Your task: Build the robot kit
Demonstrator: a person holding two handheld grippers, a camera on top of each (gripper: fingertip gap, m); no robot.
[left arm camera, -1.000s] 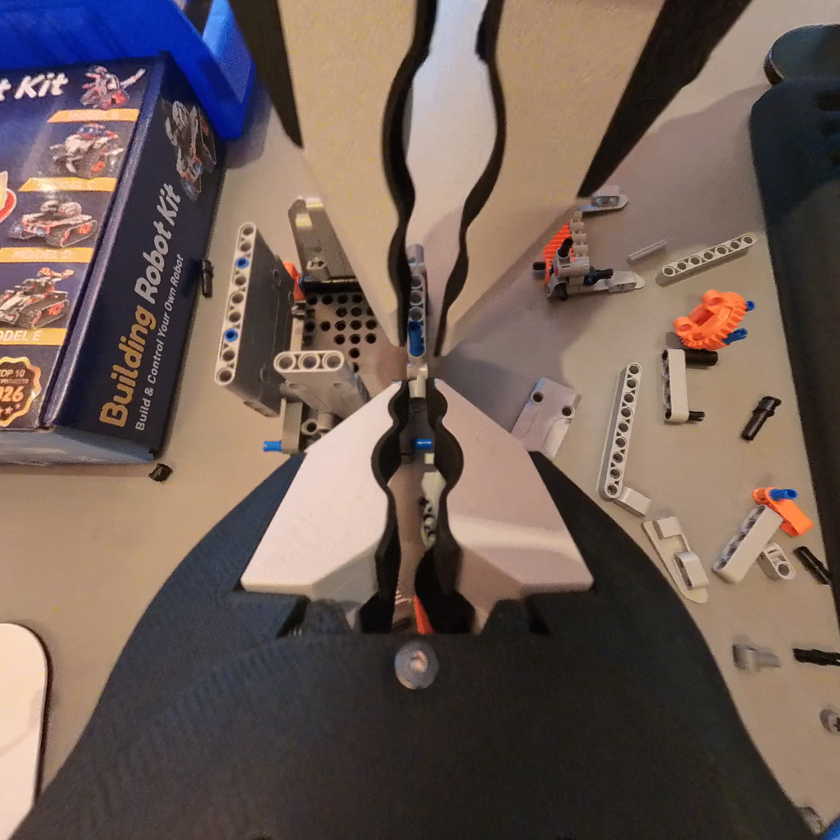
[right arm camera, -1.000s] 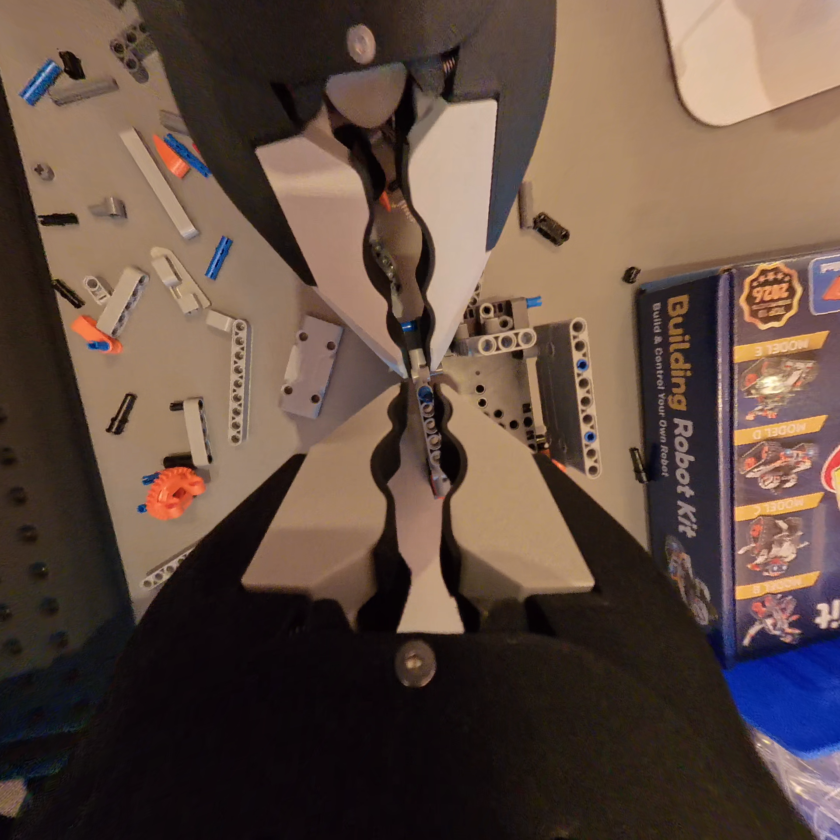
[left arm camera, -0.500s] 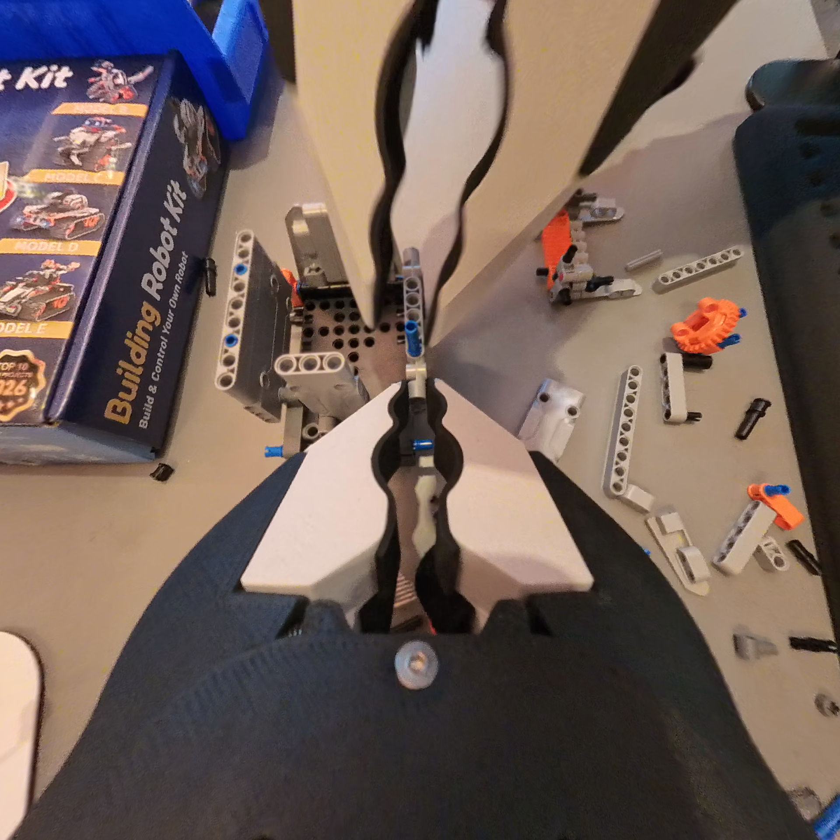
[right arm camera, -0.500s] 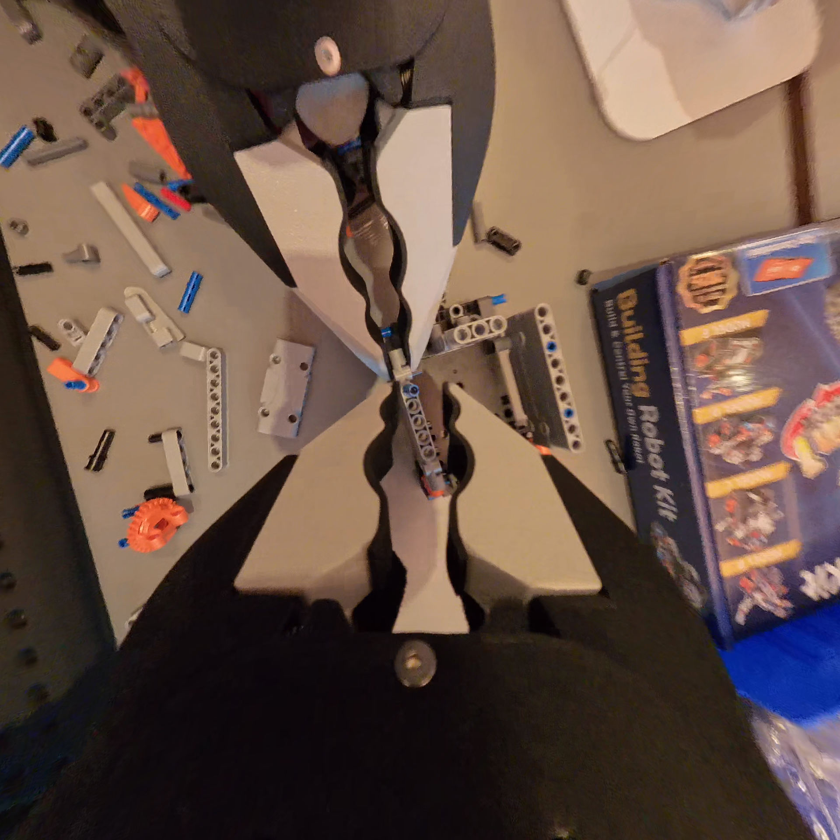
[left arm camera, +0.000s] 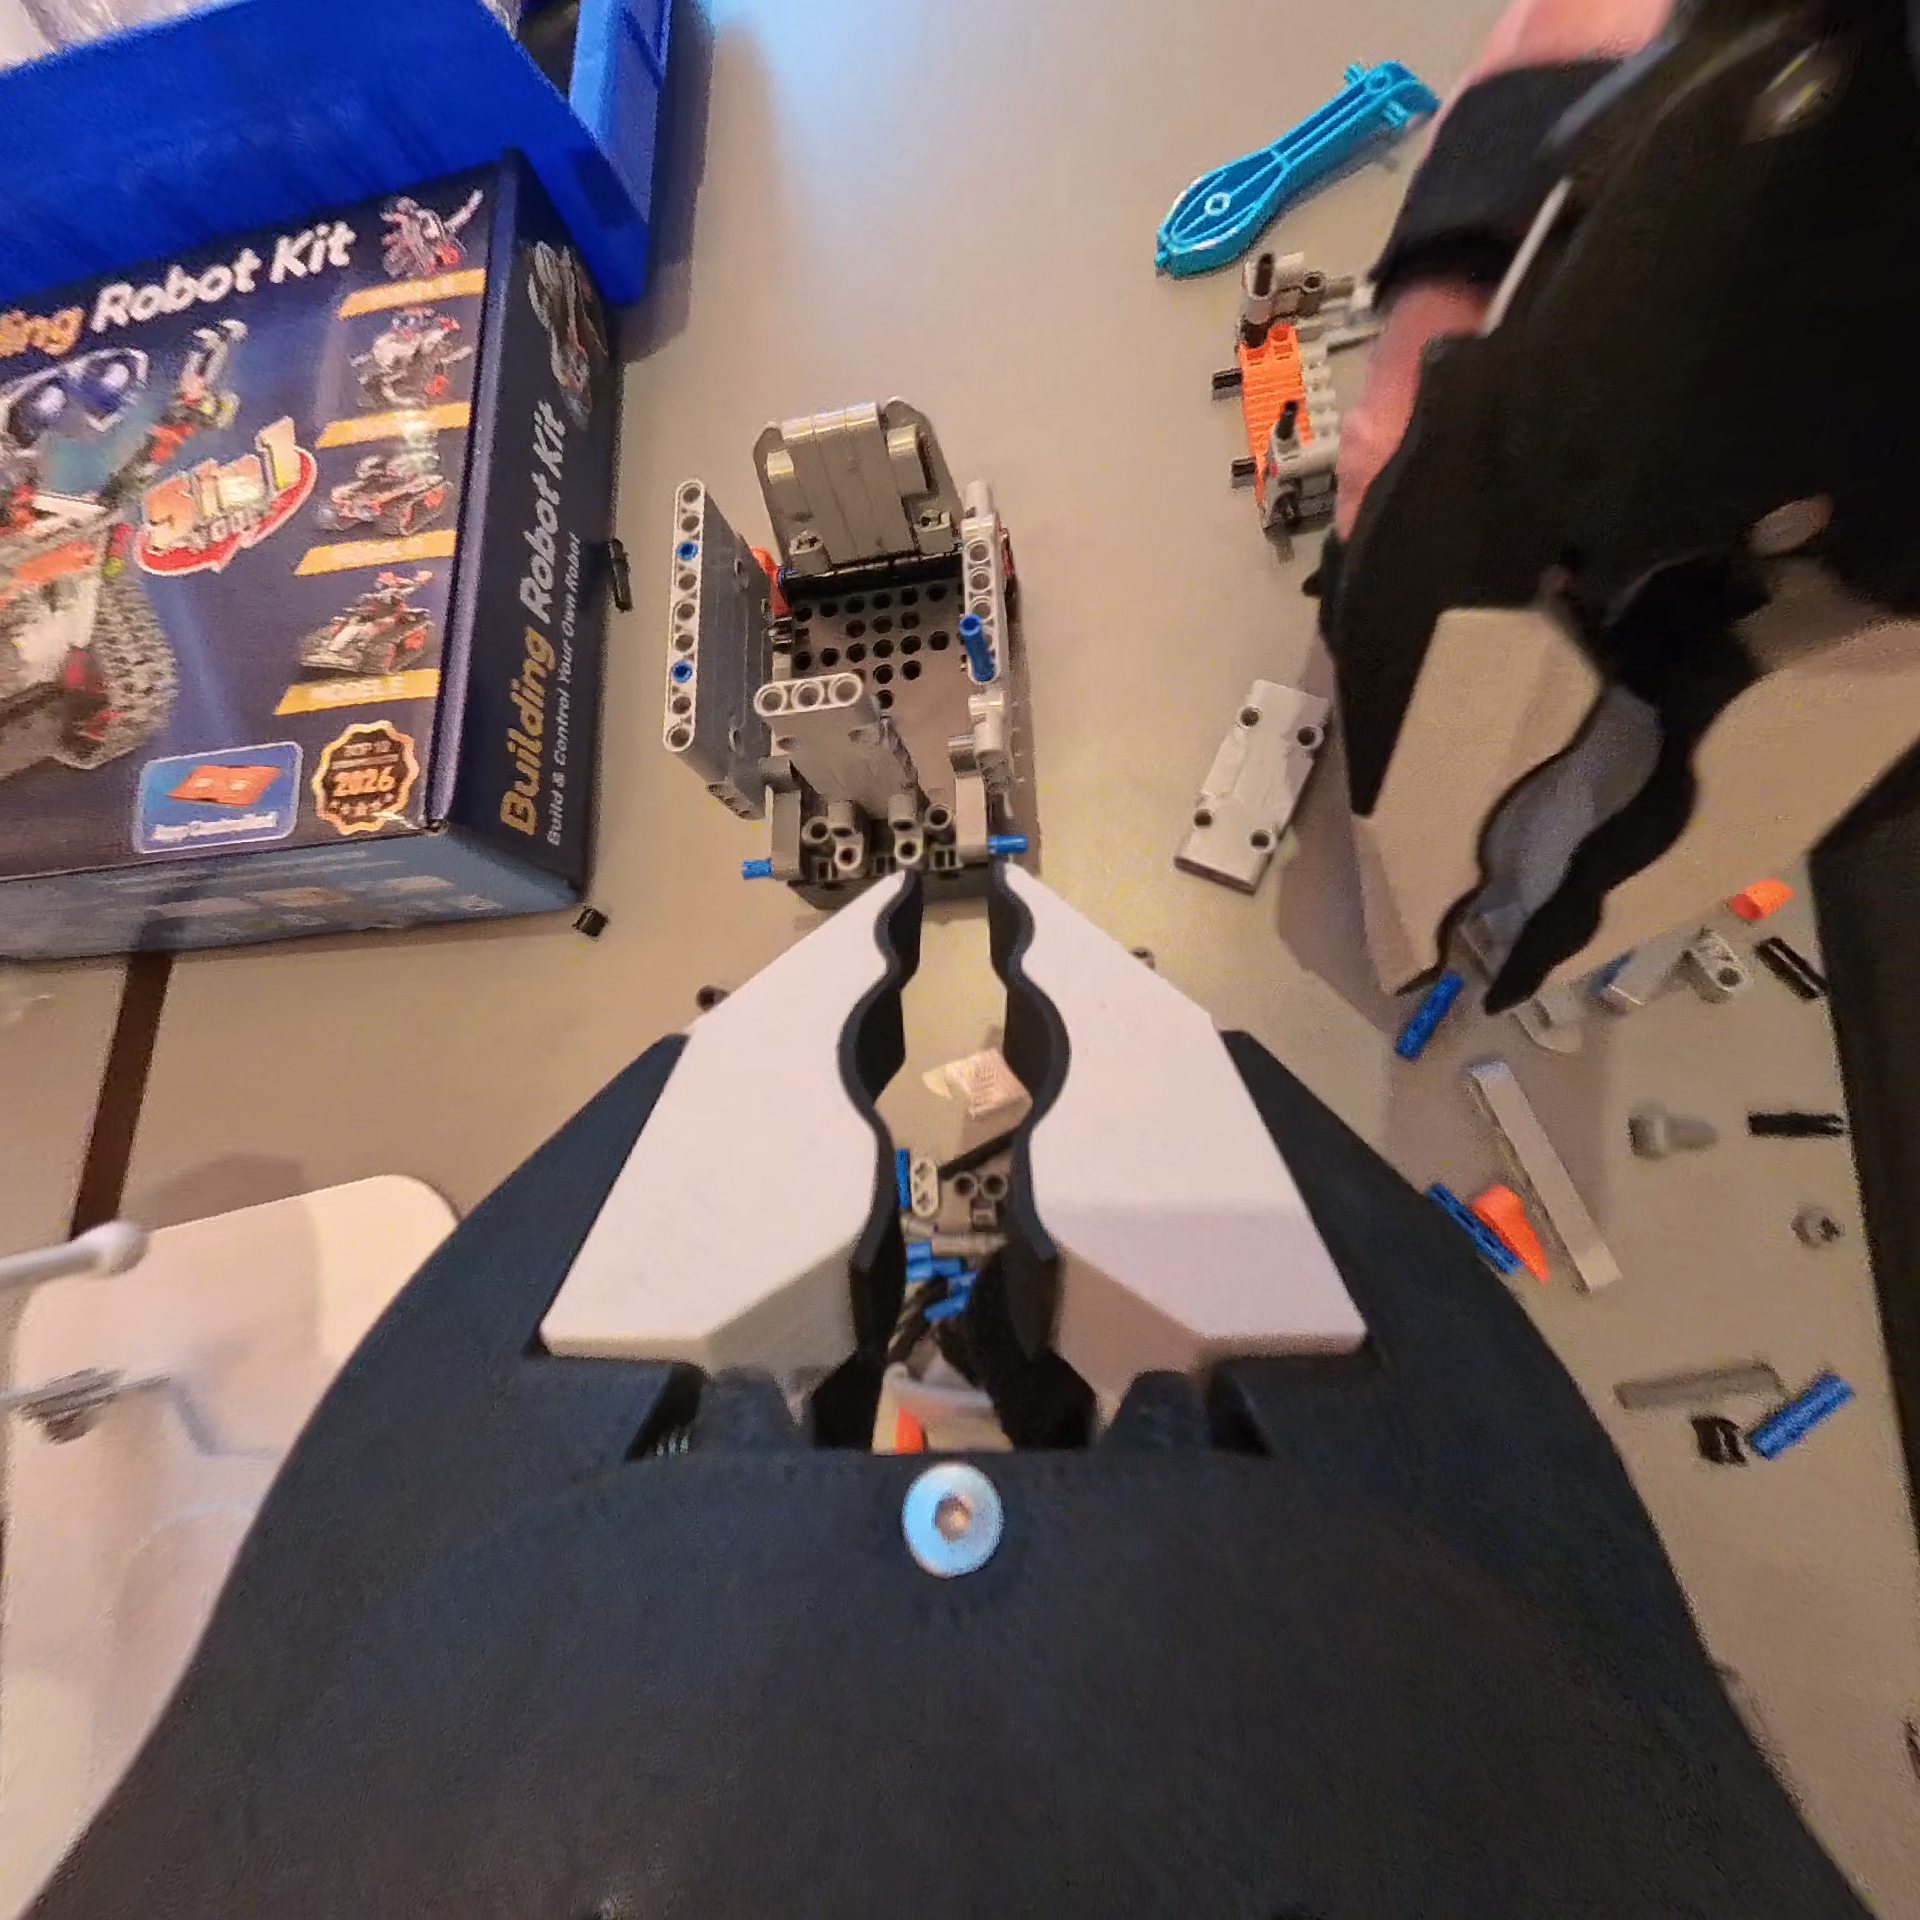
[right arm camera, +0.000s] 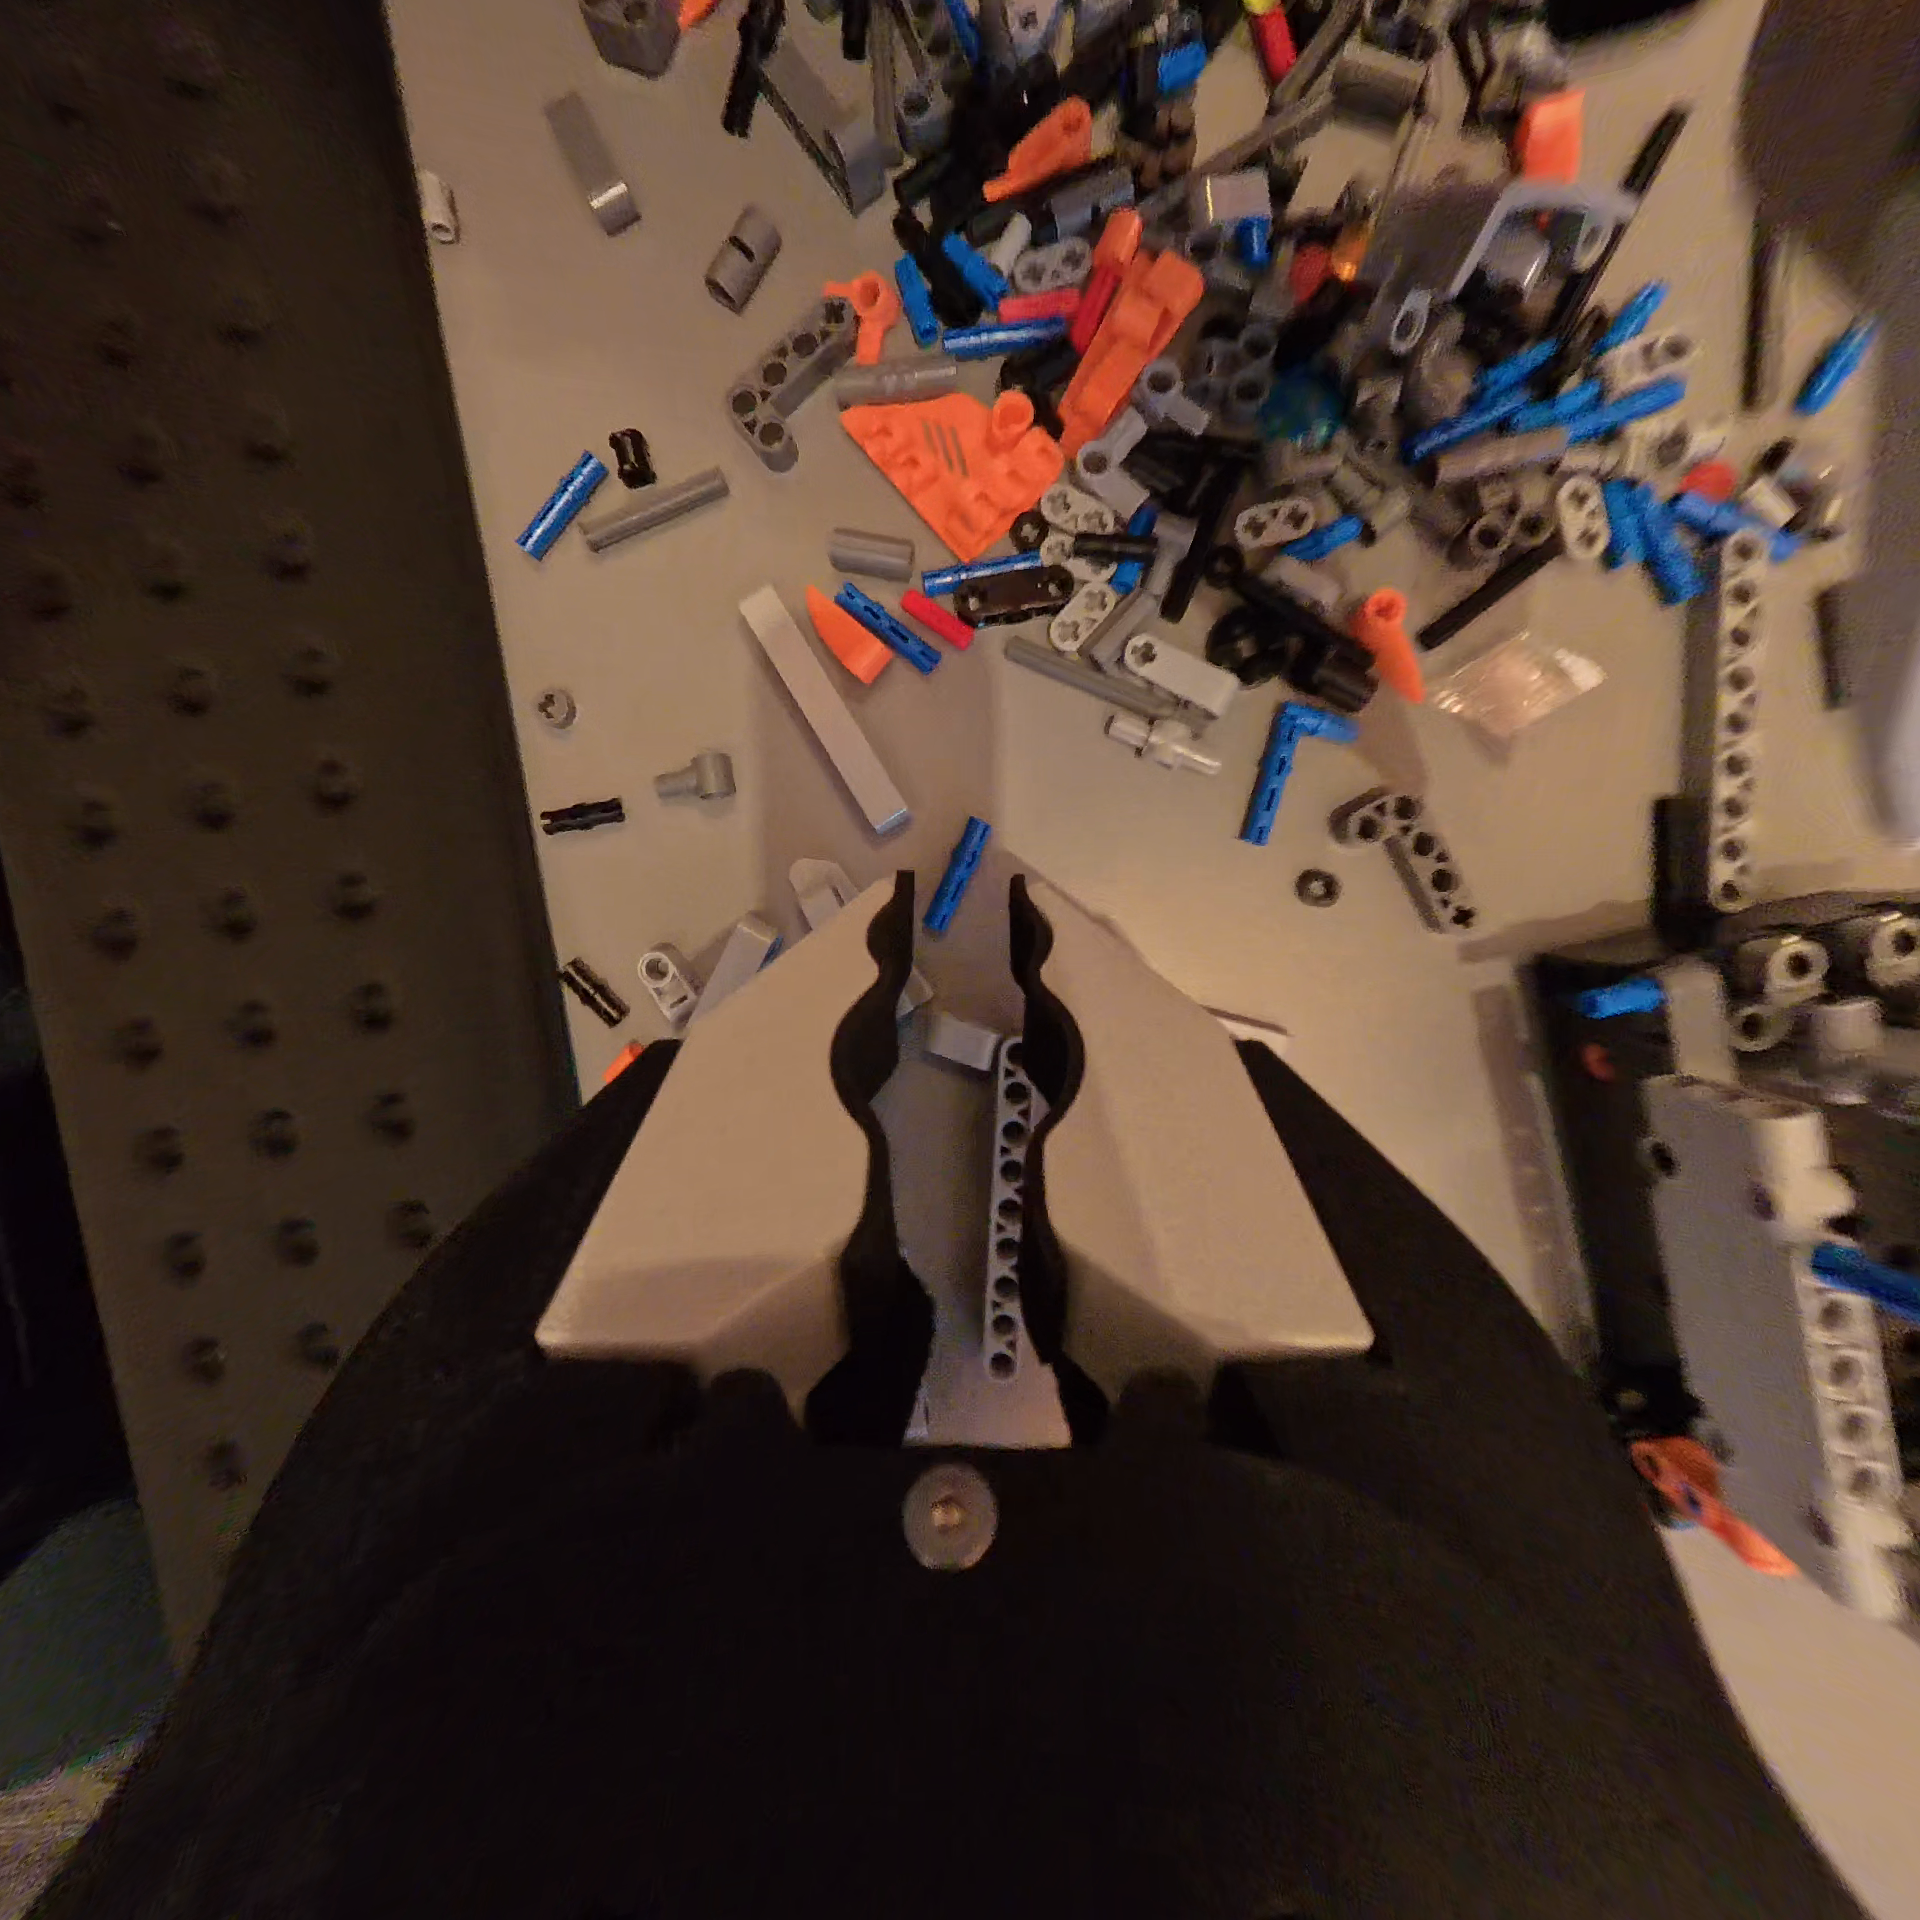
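Both tongs released and empty: left gripper [left arm camera: 954, 894] faces the model [left arm camera: 862, 665], right gripper [right arm camera: 961, 902] over a blue pin [right arm camera: 956, 873], beside the pile [right arm camera: 1278, 343] for picking

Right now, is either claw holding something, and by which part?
No. The left claw is open in front of the grey brick assembly; the right claw is open above a blue plastic pin.

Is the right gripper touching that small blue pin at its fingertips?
Cannot tell. In the right wrist view the blue pin lies on the table between the open tips of the right gripper, and overlap hides any gap.
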